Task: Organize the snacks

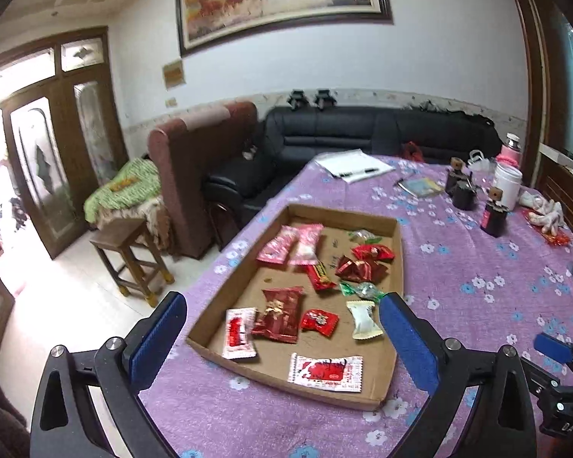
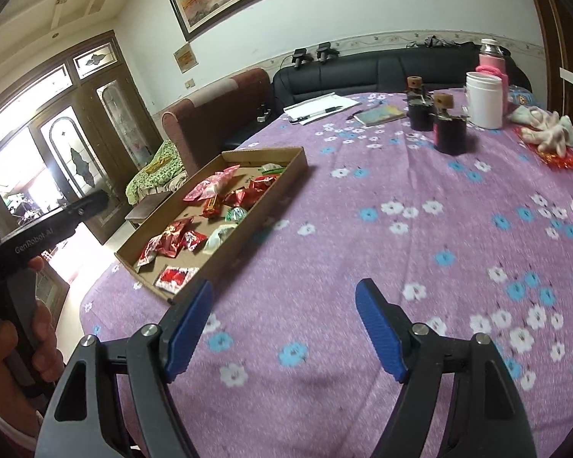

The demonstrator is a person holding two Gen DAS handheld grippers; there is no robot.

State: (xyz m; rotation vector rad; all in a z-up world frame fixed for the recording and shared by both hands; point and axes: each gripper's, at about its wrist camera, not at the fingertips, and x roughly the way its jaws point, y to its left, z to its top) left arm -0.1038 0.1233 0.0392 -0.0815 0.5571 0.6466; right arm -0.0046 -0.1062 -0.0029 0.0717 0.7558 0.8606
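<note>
A shallow cardboard tray (image 1: 399, 255) lies on the purple flowered tablecloth (image 1: 477, 297) near the table's left edge. It holds several wrapped snacks: two pink packets (image 1: 298, 242), a dark red packet (image 1: 280, 315), small red candies (image 1: 359, 269), green ones (image 1: 363, 290), a white one (image 1: 365, 318) and red-and-white sachets (image 1: 324, 372). My left gripper (image 1: 282, 301) hovers open over the tray's near end, nothing between its fingers. My right gripper (image 2: 285, 286) stands open above bare cloth, just right of the tray (image 2: 248, 225). A hand (image 2: 42, 328) holds the left gripper's handle.
Far right on the table stand dark jars (image 2: 450, 133), a white cup (image 2: 484, 99), a pink flask (image 2: 492, 65) and white gloves (image 2: 550, 133). Papers with a pen (image 2: 321, 108) and a notebook (image 2: 378, 114) lie at the back. Beyond the table are a black sofa (image 1: 343, 133), a brown armchair (image 1: 198, 168) and a wooden stool (image 1: 130, 255).
</note>
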